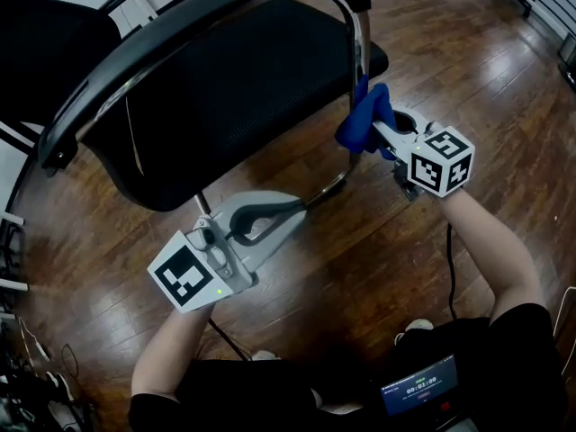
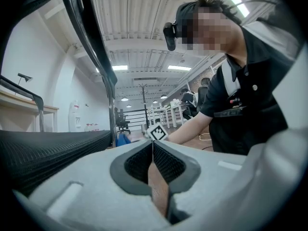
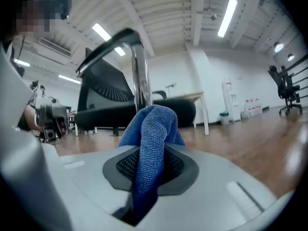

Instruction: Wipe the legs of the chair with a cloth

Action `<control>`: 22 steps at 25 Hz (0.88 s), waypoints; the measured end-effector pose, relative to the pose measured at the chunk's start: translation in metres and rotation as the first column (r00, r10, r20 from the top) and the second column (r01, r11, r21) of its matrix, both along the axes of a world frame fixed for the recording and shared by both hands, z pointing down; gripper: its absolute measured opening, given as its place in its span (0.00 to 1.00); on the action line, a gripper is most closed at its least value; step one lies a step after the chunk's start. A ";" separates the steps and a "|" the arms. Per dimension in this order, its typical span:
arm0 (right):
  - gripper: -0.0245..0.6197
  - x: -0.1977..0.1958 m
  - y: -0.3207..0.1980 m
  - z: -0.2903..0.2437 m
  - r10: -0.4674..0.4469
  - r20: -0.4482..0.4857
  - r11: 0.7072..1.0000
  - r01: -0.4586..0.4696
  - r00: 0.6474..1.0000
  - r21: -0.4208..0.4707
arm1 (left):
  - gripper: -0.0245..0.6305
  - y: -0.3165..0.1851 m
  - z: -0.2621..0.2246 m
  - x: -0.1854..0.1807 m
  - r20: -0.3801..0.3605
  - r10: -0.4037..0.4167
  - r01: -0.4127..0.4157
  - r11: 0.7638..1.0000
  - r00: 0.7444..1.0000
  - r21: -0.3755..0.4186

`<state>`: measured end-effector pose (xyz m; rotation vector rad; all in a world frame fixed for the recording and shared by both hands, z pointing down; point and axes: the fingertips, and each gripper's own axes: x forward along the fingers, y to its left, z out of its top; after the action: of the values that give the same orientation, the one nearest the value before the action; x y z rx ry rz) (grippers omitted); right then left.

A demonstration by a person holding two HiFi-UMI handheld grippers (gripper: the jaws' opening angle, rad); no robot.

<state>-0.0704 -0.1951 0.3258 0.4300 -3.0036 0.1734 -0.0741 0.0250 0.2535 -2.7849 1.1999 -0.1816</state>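
Underneath everything, a dark brown wood-plank floor [image 1: 468, 88]. On it, a black mesh chair [image 1: 225, 88] with a curved chrome tube leg [image 1: 354, 79] down one side. Low by that tube's bottom bend, the left grey two-jaw gripper [image 1: 301, 212], jaws pressed together with nothing between them. Higher up, the right grey two-jaw gripper [image 1: 378, 131], clenched on a folded blue terry cloth [image 1: 364, 115]. Cloth bunched past the jaw tips and pressed against the chrome tube, partway up its straight run.

Left gripper [image 1: 290, 212]: jaws pressed together, nothing between them, forearm bare. Right gripper [image 1: 382, 133]: jaws clamped on blue cloth [image 1: 361, 122], arm reaching forward.
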 end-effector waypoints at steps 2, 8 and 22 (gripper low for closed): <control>0.13 0.003 0.005 -0.073 0.006 0.104 0.993 -0.017 0.995 0.113 | 0.04 0.000 0.002 0.001 -0.002 0.006 -0.006 1.000 1.000 -0.004; 0.14 0.006 0.015 -0.190 0.038 0.300 0.964 -0.114 0.953 0.241 | 0.04 0.004 0.003 -0.003 -0.002 -0.008 0.008 1.000 1.000 -0.010; 0.13 0.000 -0.001 0.113 0.070 -0.180 0.998 -0.070 0.981 0.009 | 0.04 0.004 0.010 -0.003 0.001 0.002 -0.002 0.999 1.000 -0.032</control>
<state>-0.0706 -0.1961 0.4390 0.5225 -2.8135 0.1286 -0.0774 0.0289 0.2638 -2.8129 1.2051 -0.2036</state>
